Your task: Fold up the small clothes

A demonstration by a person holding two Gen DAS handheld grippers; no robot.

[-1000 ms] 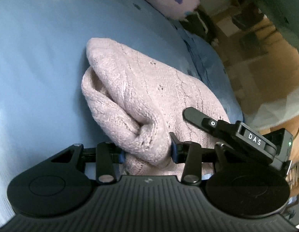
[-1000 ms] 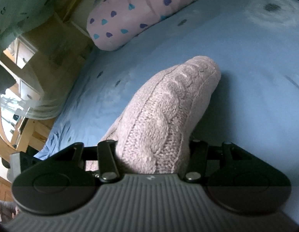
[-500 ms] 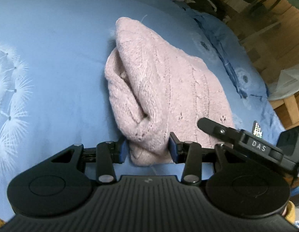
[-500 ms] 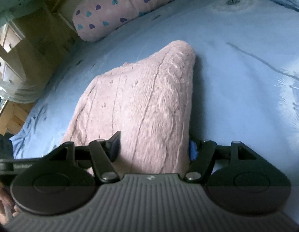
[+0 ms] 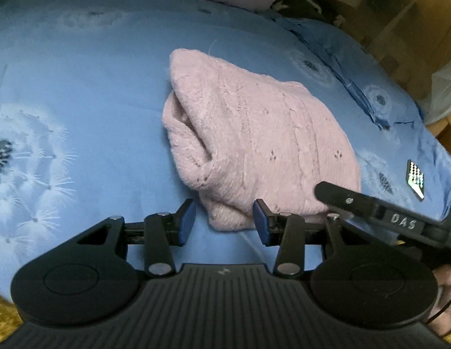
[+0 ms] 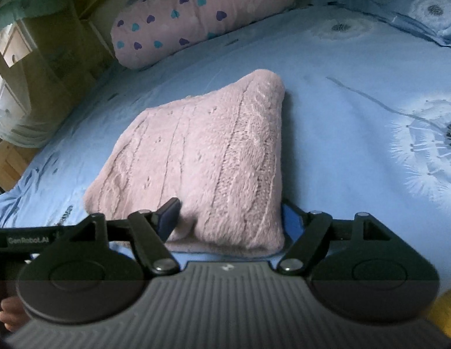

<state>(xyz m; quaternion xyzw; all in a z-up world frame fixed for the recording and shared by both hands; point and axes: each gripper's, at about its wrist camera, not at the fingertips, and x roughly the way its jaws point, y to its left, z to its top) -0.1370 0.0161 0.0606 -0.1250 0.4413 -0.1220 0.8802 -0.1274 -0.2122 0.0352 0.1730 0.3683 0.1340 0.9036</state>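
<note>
The folded pink knit sweater (image 5: 254, 145) lies flat on the blue bed (image 5: 79, 87), its near corners between the wide-spread fingers of the left gripper (image 5: 224, 221) and right gripper (image 6: 228, 221).

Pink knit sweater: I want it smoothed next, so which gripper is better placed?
Probably right: the right gripper straddles the pink knit sweater edge, while the left gripper only frames one corner.

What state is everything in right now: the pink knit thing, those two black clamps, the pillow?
Sweater: folded into a bundle, lying on the blue bedsheet.
Left gripper: open, its pads either side of the sweater's near corner.
Right gripper: open around the sweater's near edge.
Pillow: lying at the bed's far end.
</note>
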